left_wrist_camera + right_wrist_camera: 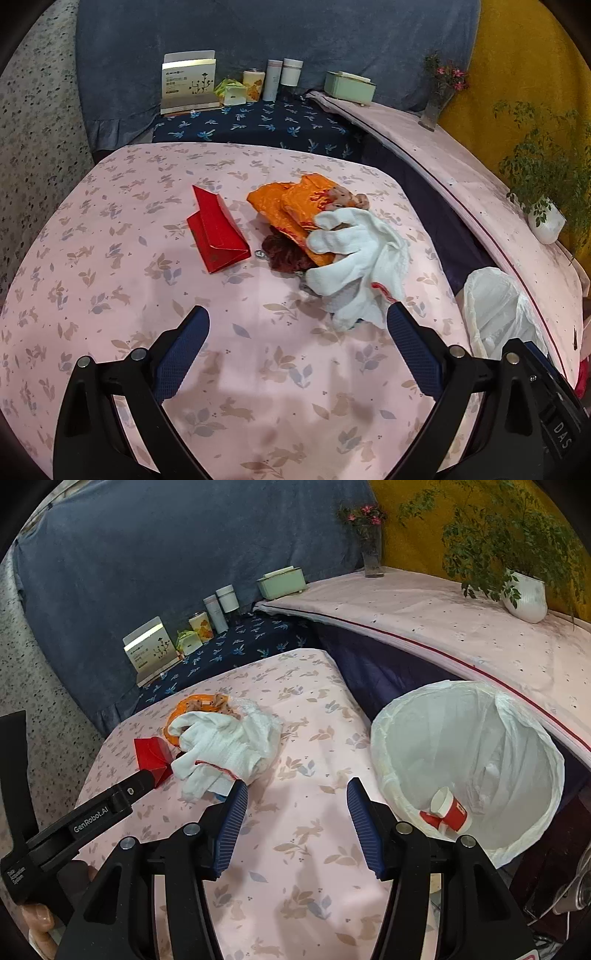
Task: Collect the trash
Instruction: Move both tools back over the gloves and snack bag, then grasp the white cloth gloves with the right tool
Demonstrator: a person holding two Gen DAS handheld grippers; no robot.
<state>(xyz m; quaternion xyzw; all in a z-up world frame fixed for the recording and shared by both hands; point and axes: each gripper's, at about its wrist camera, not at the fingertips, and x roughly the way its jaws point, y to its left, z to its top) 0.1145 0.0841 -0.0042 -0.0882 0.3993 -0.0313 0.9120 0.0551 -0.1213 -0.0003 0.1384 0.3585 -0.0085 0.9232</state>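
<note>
- Partly hidden, a dark red crumpled thing [284, 253] lies under the white gloves [354, 254] and the orange wrapper [295, 206]; I cannot tell what it is.
- Something small and metallic peeks out beside it, too small to name.
- From the right wrist view, the gloves cover most of the wrapper, and the left gripper's arm crosses in front of the red box [153, 755].
- Only part of the bin [491, 310] shows in the left wrist view, cut off by the gripper's frame; a hand shows just at the bottom left corner of the right wrist view.
- Left gripper [297, 325]: jaws spread wide and empty above the pink cloth [110, 258], its right fingertip just beside the gloves' edge; touching or not, I cannot tell.
- Right gripper [297, 797]: jaws parted with nothing between them, over bare cloth between the gloves and the bin; its left fingertip sits close to the gloves.
- Trash pile sits on the table's far half, the red box left of it, long axis running from far left to near right.
- Red-and-white cup [448, 812] lies tipped on its side inside the lined bin [406, 716], mouth pointing up and left.
</note>
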